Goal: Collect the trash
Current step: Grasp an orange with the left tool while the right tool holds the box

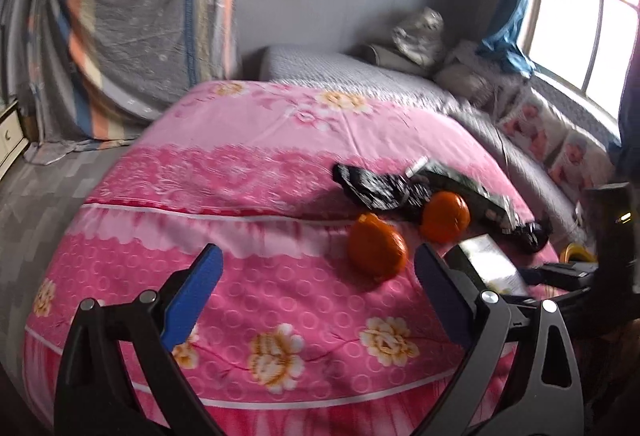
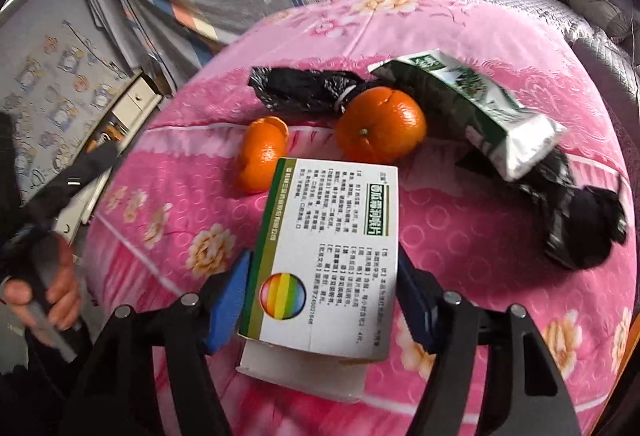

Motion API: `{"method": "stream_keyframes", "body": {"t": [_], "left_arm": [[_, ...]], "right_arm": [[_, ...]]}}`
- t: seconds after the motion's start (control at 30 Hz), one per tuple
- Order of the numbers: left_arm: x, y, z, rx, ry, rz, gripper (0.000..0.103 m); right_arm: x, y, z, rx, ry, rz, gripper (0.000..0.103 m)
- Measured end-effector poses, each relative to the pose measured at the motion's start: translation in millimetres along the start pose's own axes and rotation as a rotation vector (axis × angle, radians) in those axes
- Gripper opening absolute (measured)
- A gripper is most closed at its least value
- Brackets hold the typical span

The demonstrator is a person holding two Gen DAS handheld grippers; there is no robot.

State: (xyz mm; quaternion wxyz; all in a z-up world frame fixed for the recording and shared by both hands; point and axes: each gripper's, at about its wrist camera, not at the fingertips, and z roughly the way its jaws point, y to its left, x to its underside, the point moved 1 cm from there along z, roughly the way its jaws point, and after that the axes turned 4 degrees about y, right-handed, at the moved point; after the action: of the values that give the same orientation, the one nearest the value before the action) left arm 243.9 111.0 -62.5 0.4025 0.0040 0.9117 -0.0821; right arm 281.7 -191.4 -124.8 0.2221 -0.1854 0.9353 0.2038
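In the right wrist view a white box with a green edge and printed text (image 2: 328, 256) sits between the blue pads of my right gripper (image 2: 322, 260), which press on its two sides. Beyond it lie a torn orange peel (image 2: 262, 156), a round orange (image 2: 380, 124), a green and white foil wrapper (image 2: 480, 108) and crumpled black plastic bags (image 2: 304, 88). My left gripper (image 1: 320, 276) stands open above the bed with nothing between its pads. The two oranges (image 1: 376, 248) lie just ahead of it, right of centre. The box (image 1: 488, 264) shows at its right.
Everything lies on a pink flowered bedspread (image 1: 260, 164). Behind it is a grey quilted mattress (image 1: 340, 68) with bundles by a window (image 1: 580, 28). A striped sheet (image 1: 120, 36) hangs at the left, above a grey floor (image 1: 40, 204). A person's hand (image 2: 60, 288) grips a handle.
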Motion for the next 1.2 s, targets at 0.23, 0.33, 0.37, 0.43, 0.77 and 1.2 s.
{"method": "stream_keyframes", "body": {"t": [0.23, 0.33, 0.37, 0.43, 0.77, 1.2], "left_arm": [[-3.2, -39.2, 43.2, 0.008, 0.094, 0.087, 0.092], [-6.9, -50.6, 65.1, -0.013, 0.134, 0.105, 0.092], [-7.8, -53.1, 70.3, -0.011, 0.146, 0.102, 0.092], [-9.3, -57.9, 83.7, 0.009, 0.173, 0.094, 0.092], [-8.1, -44.2, 125.9, -0.028, 0.252, 0.008, 0.059], [-6.4, -43.3, 78.0, 0.032, 0.167, -0.014, 0.043]], "right_arm": [[20.9, -14.9, -34.2, -0.087, -0.071, 0.022, 0.065], [29.3, -20.6, -46.3, -0.102, -0.092, 0.029, 0.065], [30.8, -21.6, -49.0, -0.105, -0.096, 0.030, 0.065], [34.8, -24.4, -54.9, -0.113, -0.108, 0.031, 0.065], [44.1, -30.4, -62.9, -0.148, -0.136, 0.056, 0.065], [55.1, -23.2, -81.7, -0.191, -0.144, 0.064, 0.065]]}}
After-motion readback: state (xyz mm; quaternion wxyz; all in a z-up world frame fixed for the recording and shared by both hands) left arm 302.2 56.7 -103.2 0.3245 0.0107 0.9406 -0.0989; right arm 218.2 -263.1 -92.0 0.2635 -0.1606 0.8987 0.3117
